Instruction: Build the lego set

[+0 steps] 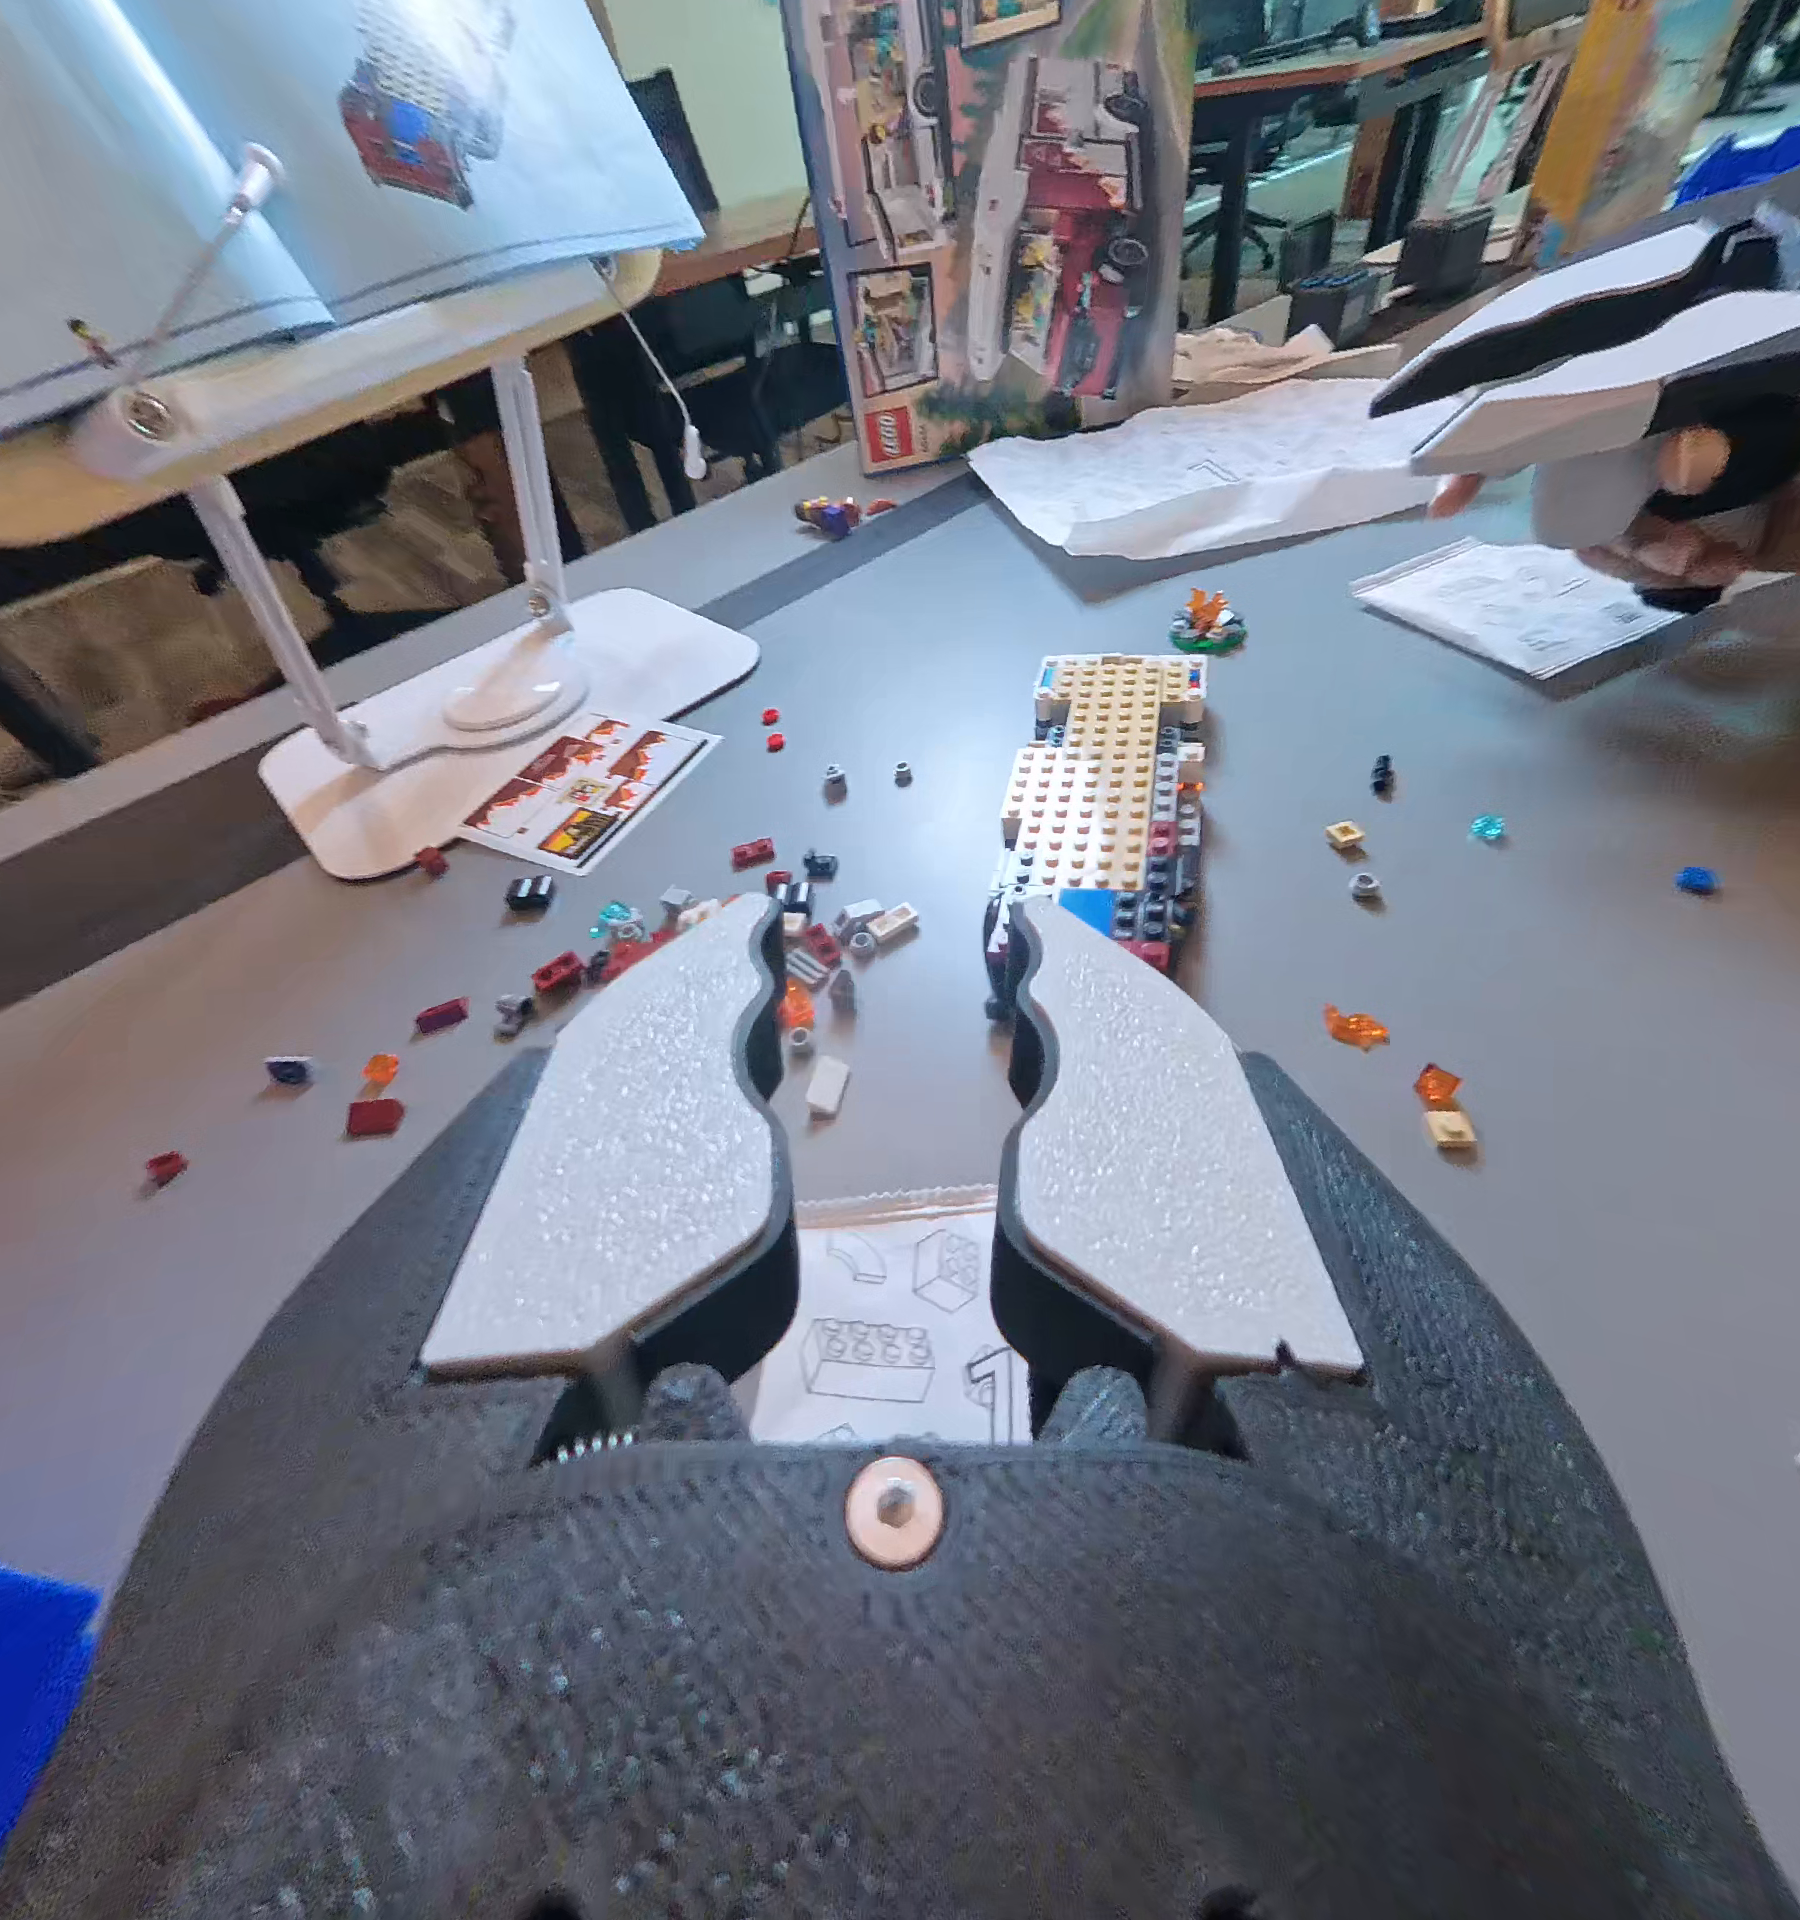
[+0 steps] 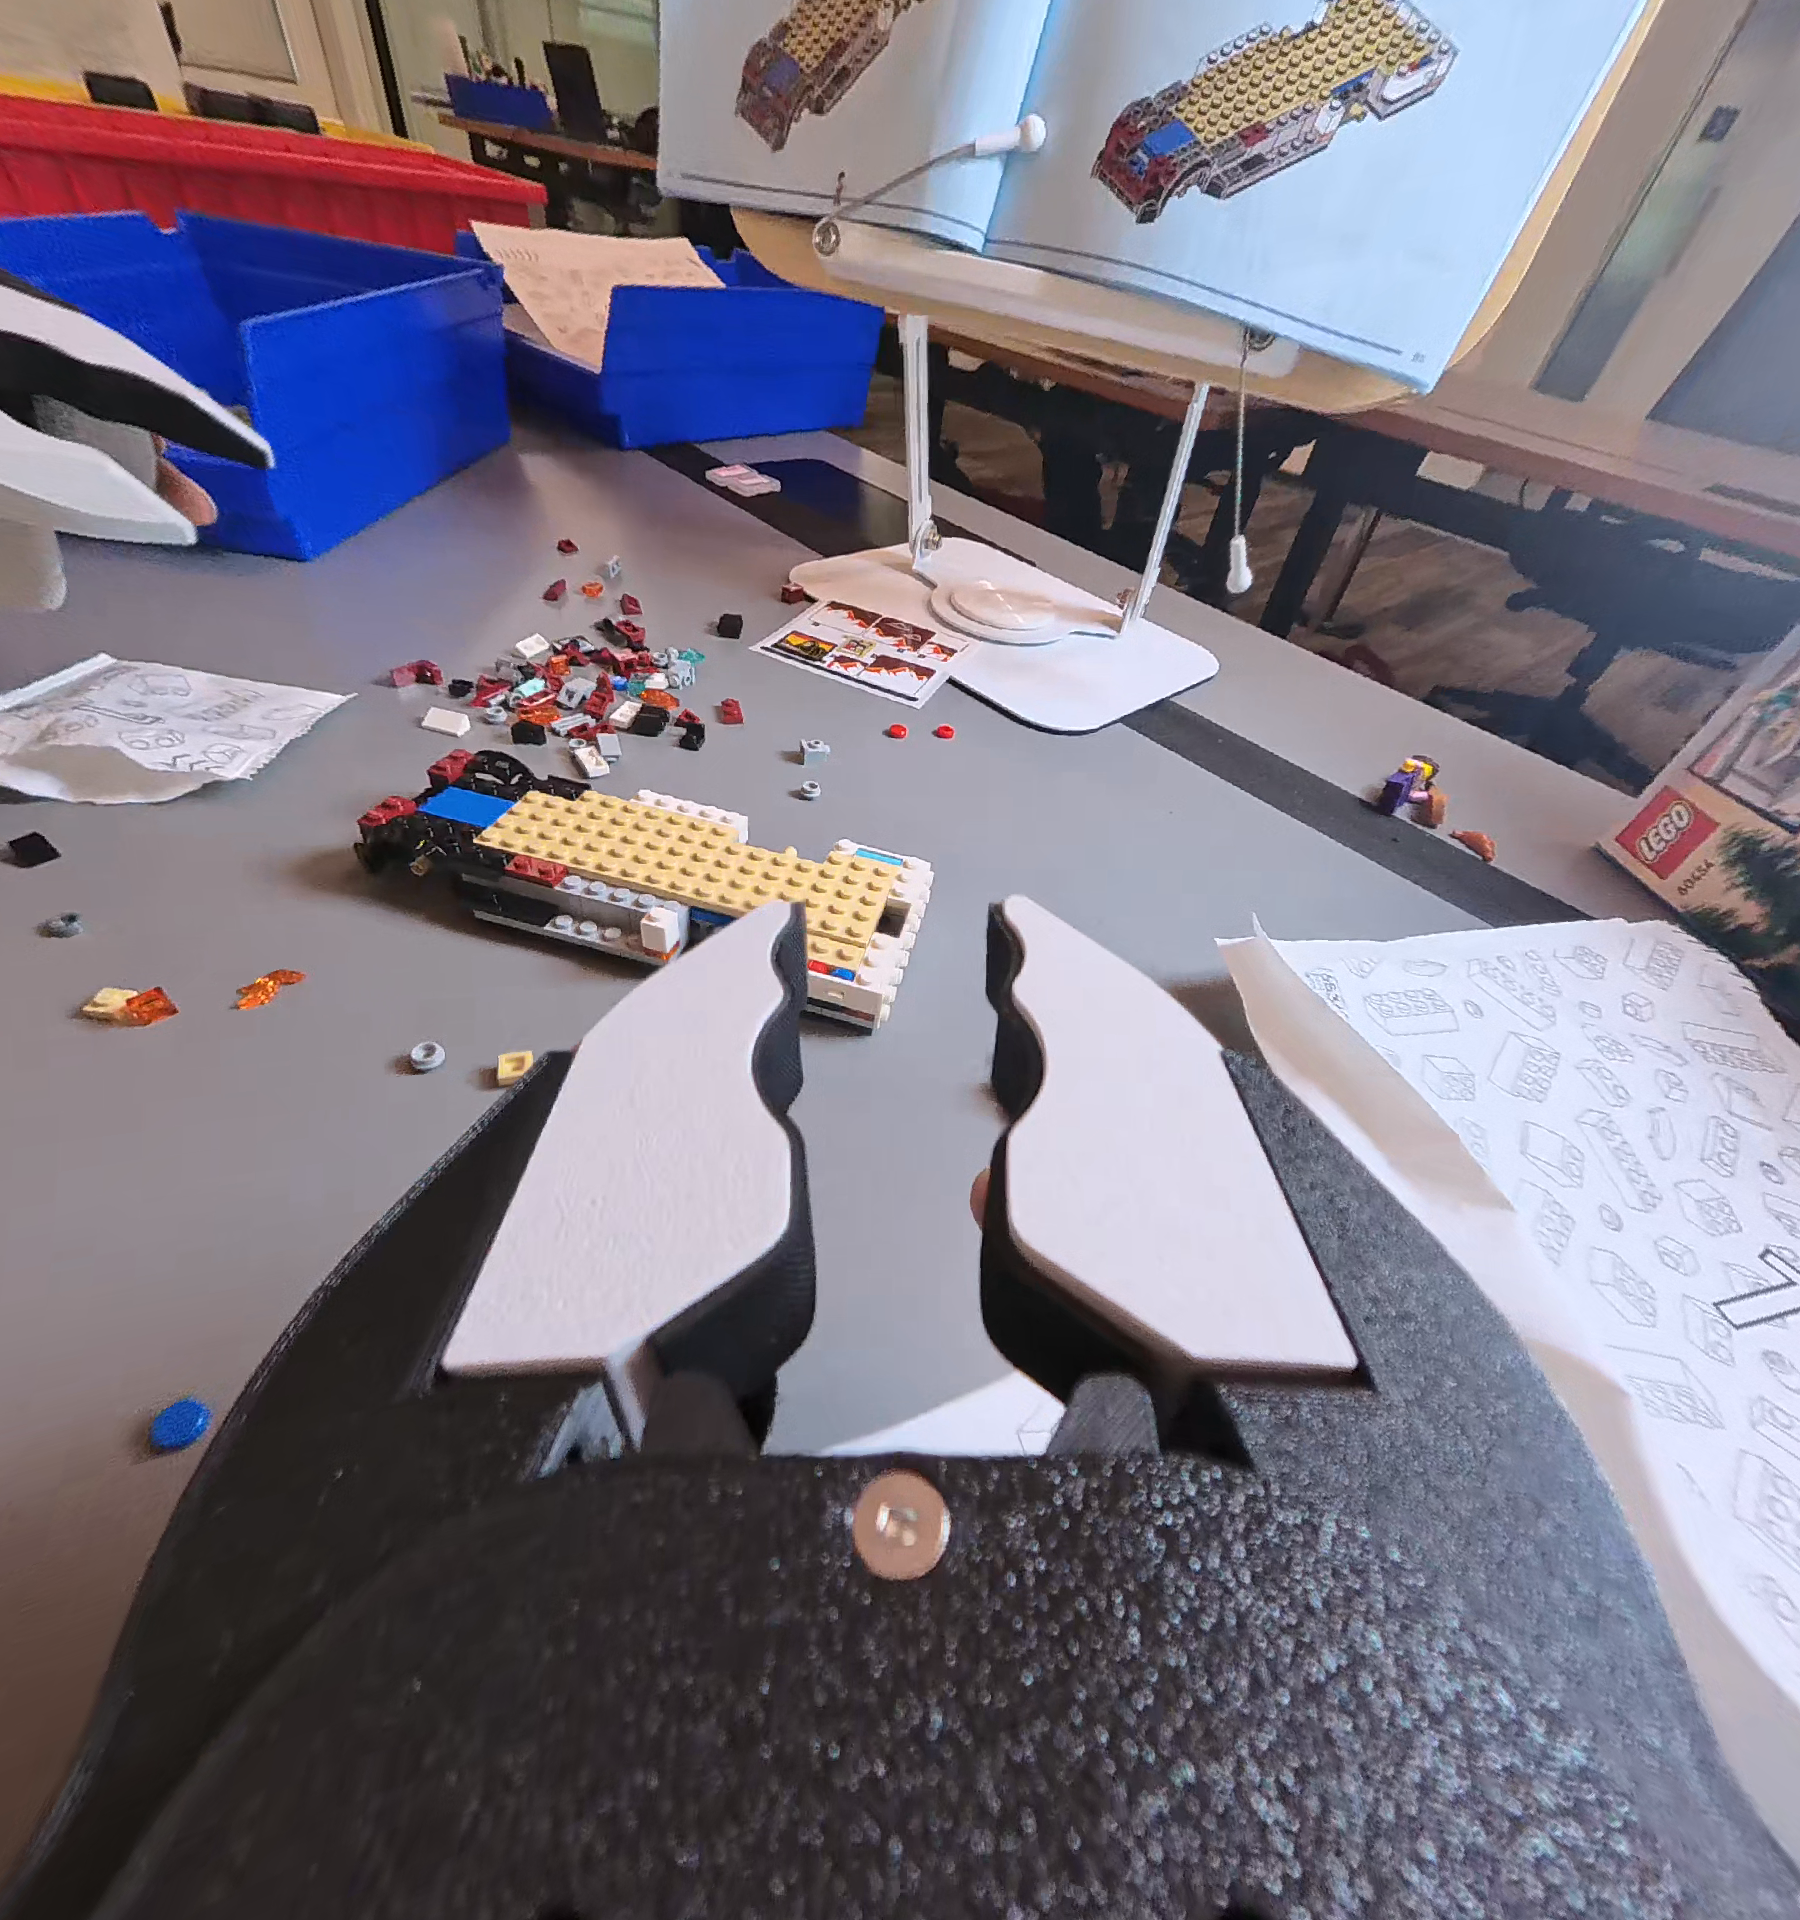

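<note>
A partly built brick vehicle point(image 1: 1114, 790) with a tan studded top lies on the grey table point(image 1: 1498, 1195). My left gripper point(image 1: 896, 925) is open and empty. It hovers low over the edge of a pile of small loose pieces point(image 1: 802, 935), with the vehicle's dark front end by its right fingertip. My right gripper point(image 2: 898, 920) is open and empty, above the table just beside the white rear end of the vehicle point(image 2: 667, 852). The pile point(image 2: 584, 686) lies beyond the vehicle. Each gripper shows in the other's view, the right one point(image 1: 1395, 416) and the left one point(image 2: 226, 499), both raised.
A white book stand point(image 1: 511, 707) holds an open instruction booklet point(image 2: 1239, 156), with a sticker sheet point(image 1: 595, 790) at its base. A set box point(image 1: 989, 229), printed paper bags point(image 2: 1602, 1143) and blue bins point(image 2: 376, 395) ring the table. Small pieces lie scattered around. Left tips to right tips: about 25 cm.
</note>
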Demonstrator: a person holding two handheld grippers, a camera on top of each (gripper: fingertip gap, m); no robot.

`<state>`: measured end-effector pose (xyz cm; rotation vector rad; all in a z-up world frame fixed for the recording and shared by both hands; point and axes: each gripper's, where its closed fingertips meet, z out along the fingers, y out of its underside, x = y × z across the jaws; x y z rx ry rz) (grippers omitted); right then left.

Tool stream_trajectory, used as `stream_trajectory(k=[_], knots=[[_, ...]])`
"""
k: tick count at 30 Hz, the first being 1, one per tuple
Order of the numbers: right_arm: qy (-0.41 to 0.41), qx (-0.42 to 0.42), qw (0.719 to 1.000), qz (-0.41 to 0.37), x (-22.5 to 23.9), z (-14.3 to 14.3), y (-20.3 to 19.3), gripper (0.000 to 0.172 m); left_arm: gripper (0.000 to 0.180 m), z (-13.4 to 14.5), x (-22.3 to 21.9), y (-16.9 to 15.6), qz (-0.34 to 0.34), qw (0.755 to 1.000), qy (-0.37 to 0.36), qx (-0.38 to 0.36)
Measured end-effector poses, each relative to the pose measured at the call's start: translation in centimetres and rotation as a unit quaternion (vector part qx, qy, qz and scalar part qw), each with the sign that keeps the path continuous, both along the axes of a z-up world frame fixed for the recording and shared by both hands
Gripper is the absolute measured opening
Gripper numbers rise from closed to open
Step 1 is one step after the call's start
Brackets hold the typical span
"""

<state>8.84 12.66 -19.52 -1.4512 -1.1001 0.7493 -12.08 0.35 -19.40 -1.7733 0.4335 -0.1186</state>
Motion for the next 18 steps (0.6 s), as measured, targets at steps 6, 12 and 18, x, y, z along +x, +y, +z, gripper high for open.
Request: stream_trajectory(k=[6, 12, 18], knots=[[0.017, 0.034, 0.999, -0.008, -0.6, 1.7, 0.0, 0.029, 0.039, -0.8, -0.7, 0.0, -0.008, 1.000, 0.025, 0.000], [0.052, 0.050, 0.997, -0.040, -0.9, 3.7, 1.1, 0.028, 0.037, 0.0, -0.8, 0.1, 0.005, 1.000, 0.007, 0.025], [0.000, 0.013, 0.991, -0.130, -1.2, 0.8, 4.2, 0.028, 0.034, 0.6, -4.4, 1.4, 0.074, 0.996, -0.007, 0.047]])
